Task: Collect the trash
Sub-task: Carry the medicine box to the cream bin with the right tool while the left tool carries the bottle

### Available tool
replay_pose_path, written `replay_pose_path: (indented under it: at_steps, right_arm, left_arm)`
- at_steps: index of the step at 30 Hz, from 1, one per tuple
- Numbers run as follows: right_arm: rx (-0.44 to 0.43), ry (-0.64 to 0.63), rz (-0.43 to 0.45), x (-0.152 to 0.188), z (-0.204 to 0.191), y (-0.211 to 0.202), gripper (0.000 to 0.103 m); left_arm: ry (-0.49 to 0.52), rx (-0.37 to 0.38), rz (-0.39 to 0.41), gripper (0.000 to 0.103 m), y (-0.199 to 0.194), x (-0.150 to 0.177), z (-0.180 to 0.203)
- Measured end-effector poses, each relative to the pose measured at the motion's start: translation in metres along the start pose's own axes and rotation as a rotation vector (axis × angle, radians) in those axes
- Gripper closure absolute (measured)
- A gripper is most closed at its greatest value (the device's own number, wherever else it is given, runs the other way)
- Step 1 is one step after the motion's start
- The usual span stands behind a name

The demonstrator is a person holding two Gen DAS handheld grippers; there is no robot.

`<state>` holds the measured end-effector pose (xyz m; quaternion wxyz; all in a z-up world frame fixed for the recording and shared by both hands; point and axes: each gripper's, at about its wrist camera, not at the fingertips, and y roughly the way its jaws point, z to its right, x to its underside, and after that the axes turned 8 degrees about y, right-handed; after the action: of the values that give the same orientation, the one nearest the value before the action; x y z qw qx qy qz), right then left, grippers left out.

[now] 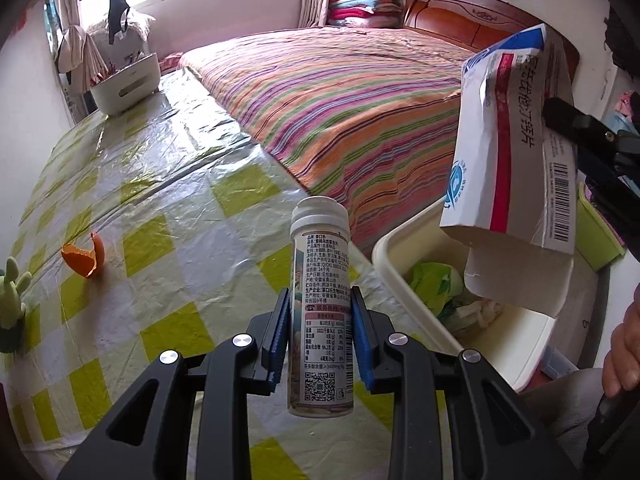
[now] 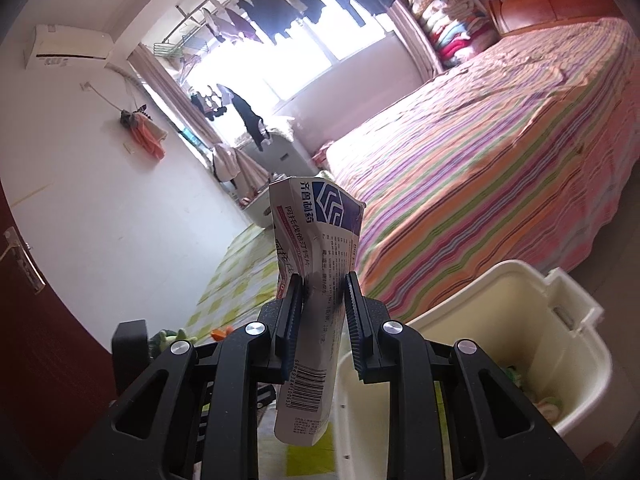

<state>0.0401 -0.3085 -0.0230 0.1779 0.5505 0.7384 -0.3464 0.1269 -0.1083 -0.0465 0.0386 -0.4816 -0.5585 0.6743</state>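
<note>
Both grippers loaded, nothing dropped yet.

Left gripper (image 1: 320,334): blue pads clamped on a white-capped cylindrical plastic tablet bottle with a printed label (image 1: 321,304), held upright, lifted clear of the table covered in a green-and-white checked plastic sheet (image 1: 168,208). It hangs over the table's near-right edge, just beside the bin, not yet over the opening.

Right gripper (image 2: 322,312): jaws squeezed together on a crumpled white cardboard medicine box with red and blue print (image 2: 316,280), pinching it flat at mid-length. In the left wrist view the same box (image 1: 512,152) hangs above the cream rectangular plastic bin (image 1: 404,236), its open bottom flap dangling over the bin's inside. Looks closest to release.

Bin stands off the table's right edge, between table and striped bed (image 1: 360,100). Already holds some trash: a green wrapper (image 1: 434,280) and pale crumpled bits, too jumbled to identify.

Left to do, as I judge it:
- drop the box, then swing the bottle over the bin and let go
- orange peel piece (image 1: 84,258) sits near the table's left edge, untouched; needs a return trip

Green cactus figure (image 1: 12,300) at the left edge looks like decor, not trash. White basket (image 1: 124,84) at the far corner: contents unclear.

Roughly past halfway, assuming the peel is the last item.
</note>
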Motion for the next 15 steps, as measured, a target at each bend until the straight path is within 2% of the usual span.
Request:
replay_pose_path:
  at_steps: [9, 15]
  right_arm:
    - [0.12, -0.064, 0.085, -0.001, 0.015, -0.021, 0.082]
    - [0.158, -0.083, 0.113, 0.004, 0.011, -0.026, 0.08]
  left_arm:
    - [0.028, 0.023, 0.003, 0.075, 0.002, -0.005, 0.02]
    - [0.044, 0.032, 0.005, 0.075, 0.003, -0.007, 0.03]
